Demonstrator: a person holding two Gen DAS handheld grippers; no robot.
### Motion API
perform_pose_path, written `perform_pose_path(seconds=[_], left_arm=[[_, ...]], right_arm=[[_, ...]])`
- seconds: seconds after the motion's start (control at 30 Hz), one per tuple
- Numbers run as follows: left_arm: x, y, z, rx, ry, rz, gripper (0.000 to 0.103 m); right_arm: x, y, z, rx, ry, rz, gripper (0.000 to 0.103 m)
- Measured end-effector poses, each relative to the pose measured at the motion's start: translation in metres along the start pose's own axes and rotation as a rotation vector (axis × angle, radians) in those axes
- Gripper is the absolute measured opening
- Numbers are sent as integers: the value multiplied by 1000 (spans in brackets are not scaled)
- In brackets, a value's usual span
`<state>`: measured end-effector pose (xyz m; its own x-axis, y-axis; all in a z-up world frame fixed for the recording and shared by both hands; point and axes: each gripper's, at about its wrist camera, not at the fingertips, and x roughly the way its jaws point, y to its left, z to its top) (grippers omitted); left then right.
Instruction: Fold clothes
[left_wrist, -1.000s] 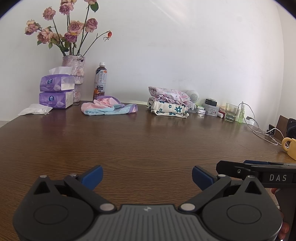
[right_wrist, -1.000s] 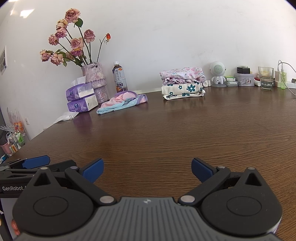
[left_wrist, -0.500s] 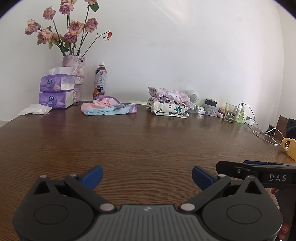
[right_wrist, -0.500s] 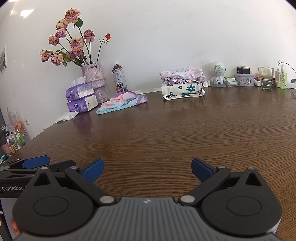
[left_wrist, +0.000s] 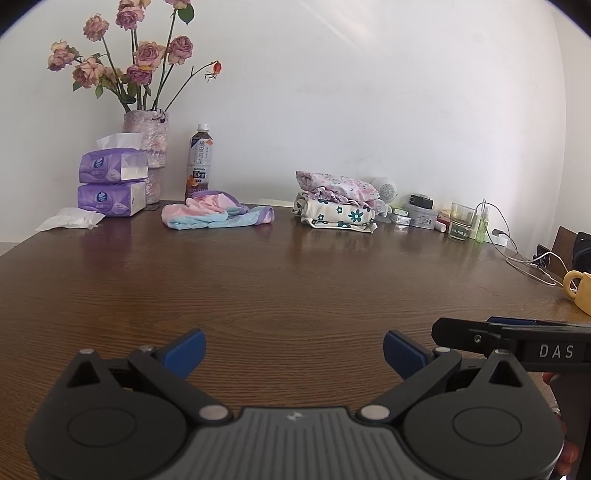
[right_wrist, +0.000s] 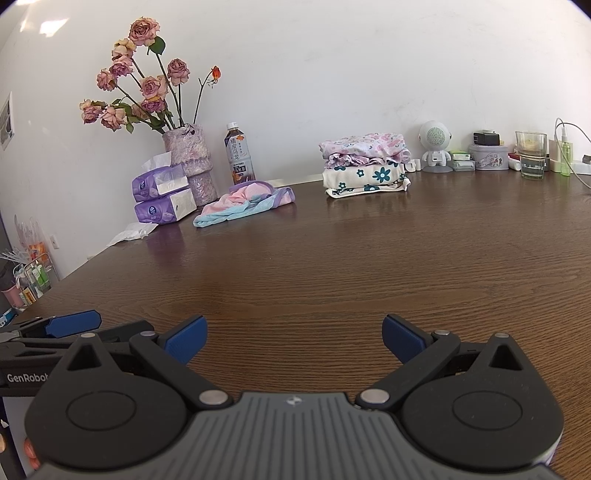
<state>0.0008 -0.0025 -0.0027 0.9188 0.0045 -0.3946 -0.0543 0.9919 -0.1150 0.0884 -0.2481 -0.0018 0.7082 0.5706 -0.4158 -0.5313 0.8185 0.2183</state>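
Left gripper (left_wrist: 293, 350) level over table (left_wrist: 295, 280), fingers (left_wrist: 184, 350) spread, empty

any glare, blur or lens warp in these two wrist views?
Left wrist view: sharp, no motion blur; dark fisheye corners, and the table edge bows. Soft sheen behind the crumpled cloth. Right wrist view: equally sharp; bright patch on the wall top left, faint reflection under the folded stack, wall curves toward the edges.

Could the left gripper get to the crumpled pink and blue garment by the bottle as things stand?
Probably yes: the left gripper is open and empty, and only bare table lies between it and the crumpled garment, though it lies well across the table.
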Motion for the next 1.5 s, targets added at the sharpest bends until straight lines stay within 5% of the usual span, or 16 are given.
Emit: perform_pose_path(seconds=[0.97, 1.5], left_arm=[[9, 17, 6, -80, 38, -50, 102], [23, 43, 70, -107, 10, -130, 103]], right_arm=[[11, 8, 4, -41, 51, -35, 103], [26, 16, 53, -29, -26, 0, 103]])
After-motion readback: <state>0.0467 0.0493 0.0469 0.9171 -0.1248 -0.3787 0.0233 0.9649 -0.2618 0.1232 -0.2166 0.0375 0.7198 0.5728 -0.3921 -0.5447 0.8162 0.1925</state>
